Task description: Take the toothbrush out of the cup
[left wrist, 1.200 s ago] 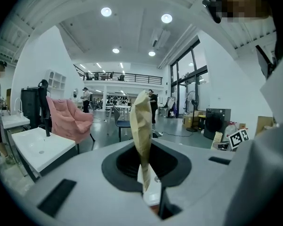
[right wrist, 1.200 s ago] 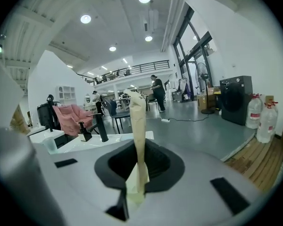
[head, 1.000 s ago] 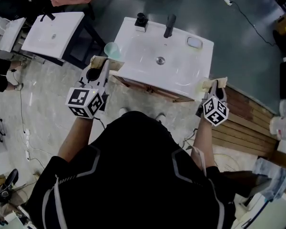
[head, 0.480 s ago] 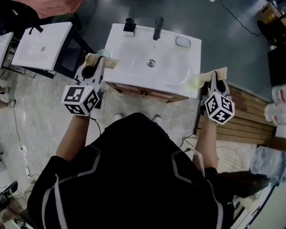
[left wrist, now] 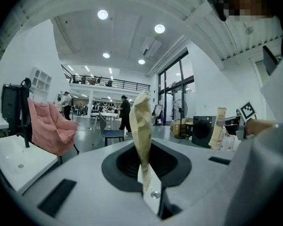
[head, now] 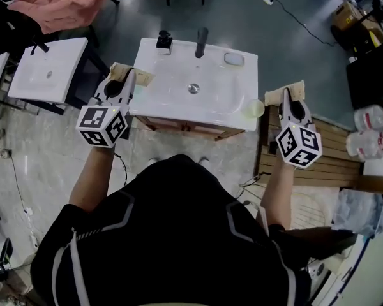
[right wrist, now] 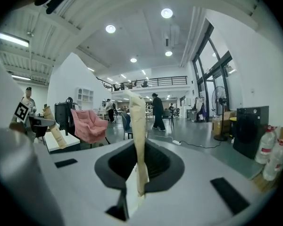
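Both grippers are held up in the air in front of a white washbasin. My left gripper hangs over the basin's left edge, its tan pads pressed together with nothing between them. Beside the basin's right front corner, my right gripper is also shut and empty. A pale round cup stands on that front right corner, just left of the right gripper's tips. No toothbrush shows in any view. Both gripper views look level across a large hall, not at the basin.
On the basin's back rim stand a black faucet, a dark dispenser and a soap dish. A second basin and a pink chair are at the left. Wooden planks and water bottles lie at the right.
Both grippers have risen, the right one much more. A teal cup seen by the left gripper's tips earlier is now hidden behind that gripper. Both stay shut.
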`<state>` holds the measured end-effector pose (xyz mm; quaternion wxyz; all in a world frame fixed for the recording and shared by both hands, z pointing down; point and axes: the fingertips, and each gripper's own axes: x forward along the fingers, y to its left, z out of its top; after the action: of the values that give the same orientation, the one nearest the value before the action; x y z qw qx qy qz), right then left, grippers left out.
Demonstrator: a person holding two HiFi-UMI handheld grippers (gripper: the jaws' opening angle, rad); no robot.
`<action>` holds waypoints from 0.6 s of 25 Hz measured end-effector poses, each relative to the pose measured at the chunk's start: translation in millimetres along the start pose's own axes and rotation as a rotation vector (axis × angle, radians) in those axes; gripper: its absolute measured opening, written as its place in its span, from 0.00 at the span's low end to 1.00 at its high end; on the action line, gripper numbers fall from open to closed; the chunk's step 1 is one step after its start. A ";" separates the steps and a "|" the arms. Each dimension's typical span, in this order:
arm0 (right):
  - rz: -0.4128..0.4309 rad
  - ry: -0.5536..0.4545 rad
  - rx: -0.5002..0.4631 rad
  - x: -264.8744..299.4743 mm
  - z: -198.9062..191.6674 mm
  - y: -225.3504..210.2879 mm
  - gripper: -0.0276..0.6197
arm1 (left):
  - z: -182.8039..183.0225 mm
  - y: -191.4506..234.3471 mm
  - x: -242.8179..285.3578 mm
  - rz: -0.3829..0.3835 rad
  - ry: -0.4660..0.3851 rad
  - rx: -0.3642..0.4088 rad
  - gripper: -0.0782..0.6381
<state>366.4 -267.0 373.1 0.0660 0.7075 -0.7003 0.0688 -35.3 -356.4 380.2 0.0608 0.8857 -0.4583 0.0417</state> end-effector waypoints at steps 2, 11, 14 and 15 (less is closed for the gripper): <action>0.009 -0.005 -0.027 -1.2 12.0 4.6 0.09 | 8.1 1.9 0.5 -0.003 -0.017 0.010 0.15; 0.037 -0.023 -0.078 -6.1 42.5 22.7 0.09 | 53.5 8.9 13.8 -0.005 -0.067 0.051 0.15; 0.032 -0.035 -0.084 -10.3 47.9 25.7 0.09 | 49.9 6.8 10.2 -0.021 -0.047 0.029 0.15; 0.028 -0.039 -0.086 -11.7 50.0 26.0 0.09 | 49.4 7.6 9.2 -0.016 -0.046 0.028 0.15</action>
<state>340.5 -265.3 321.6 0.0816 0.6952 -0.7137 0.0260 -35.3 -375.5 333.0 0.0382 0.8909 -0.4519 0.0273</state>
